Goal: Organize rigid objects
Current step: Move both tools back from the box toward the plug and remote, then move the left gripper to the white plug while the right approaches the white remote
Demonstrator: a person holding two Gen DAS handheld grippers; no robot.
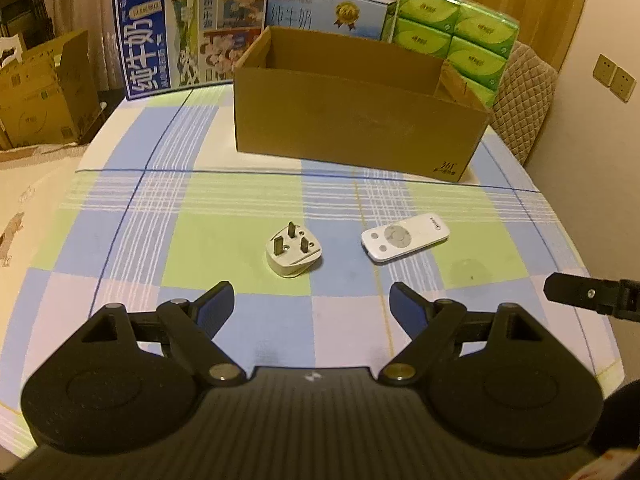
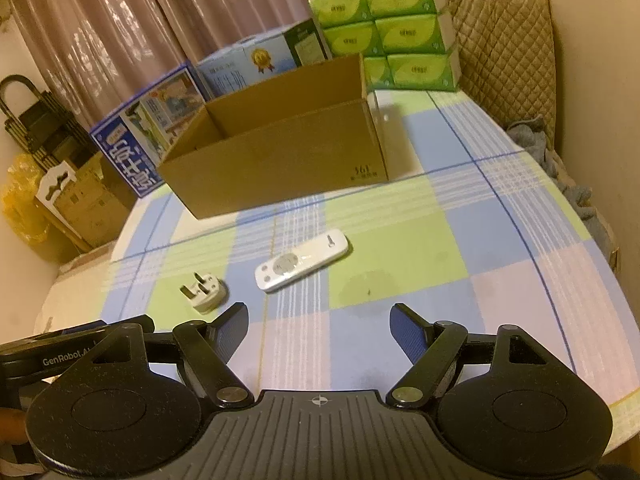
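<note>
Lying loose on the checked table point(image 1: 192, 248), the white plug adapter point(image 1: 294, 254) and the white remote point(image 1: 405, 239) are both untouched, just in front of the open cardboard box point(image 1: 360, 120), whose visible inside looks bare. Judging by that, sorting has barely begun: 2 items remain. Both the left gripper point(image 1: 312, 306) and right gripper point(image 2: 319, 326) are spread wide, grasping nothing.

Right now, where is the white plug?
The white plug lies prongs-up on the checked tablecloth, just left of the remote, before the cardboard box.
</note>
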